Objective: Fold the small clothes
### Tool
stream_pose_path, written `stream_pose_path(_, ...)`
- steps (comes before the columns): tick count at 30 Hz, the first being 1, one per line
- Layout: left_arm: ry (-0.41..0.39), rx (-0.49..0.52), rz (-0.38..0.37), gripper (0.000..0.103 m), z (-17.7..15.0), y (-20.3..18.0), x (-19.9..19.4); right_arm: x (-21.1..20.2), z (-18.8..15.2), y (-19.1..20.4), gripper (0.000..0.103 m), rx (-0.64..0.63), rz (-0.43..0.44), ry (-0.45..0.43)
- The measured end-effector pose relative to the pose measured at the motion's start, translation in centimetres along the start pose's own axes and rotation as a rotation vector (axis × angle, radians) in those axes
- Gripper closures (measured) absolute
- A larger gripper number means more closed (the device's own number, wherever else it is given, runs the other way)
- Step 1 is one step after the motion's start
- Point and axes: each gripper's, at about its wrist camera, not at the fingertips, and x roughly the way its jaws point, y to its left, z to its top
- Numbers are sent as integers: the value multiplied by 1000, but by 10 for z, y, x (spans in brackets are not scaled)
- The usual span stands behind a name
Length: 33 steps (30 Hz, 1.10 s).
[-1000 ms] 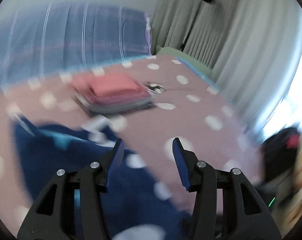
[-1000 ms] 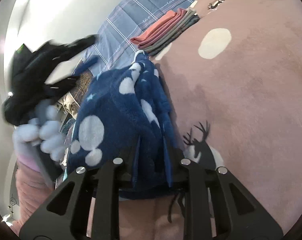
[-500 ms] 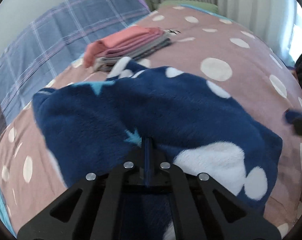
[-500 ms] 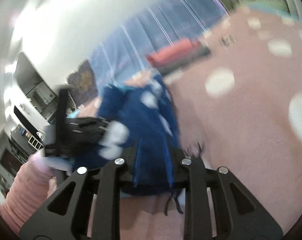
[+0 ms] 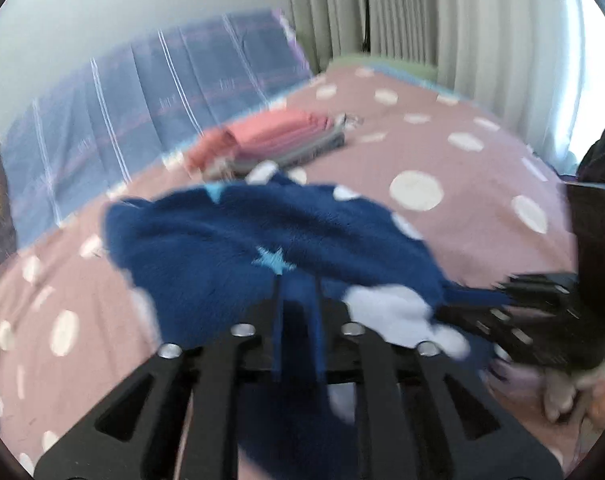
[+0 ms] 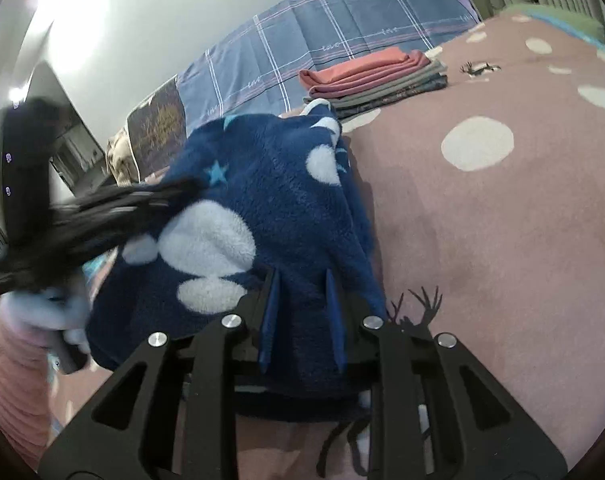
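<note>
A dark blue fleece garment with white blobs and pale blue stars is held up over the pink dotted bedspread. My left gripper is shut on its near edge. My right gripper is shut on another edge of the fleece garment, the fabric bunched between its blue fingers. In the right wrist view the left gripper shows blurred at the left, on the garment. In the left wrist view the right gripper shows at the right.
A stack of folded clothes, pink on top and grey below, lies at the back of the bed; it also shows in the right wrist view. A blue plaid pillow stands behind it. Curtains hang at the right.
My left gripper, open a second ago, closed on the blue garment's edge. Both grippers now hold it spread between them, and the left one is still moving.
</note>
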Motion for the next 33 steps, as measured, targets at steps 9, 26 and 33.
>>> stream_pose_path(9, -25, -2, 62, 35, -84, -42, -71, -2, 0, -5, 80, 30, 27, -12)
stream_pose_path(26, 107, -57, 345, 32, -113, -17, -25, -2, -4, 6, 81, -38, -7, -14)
stream_pose_path(33, 85, -55, 142, 76, -101, -30, -69, -4, -3, -4, 80, 5, 30, -6)
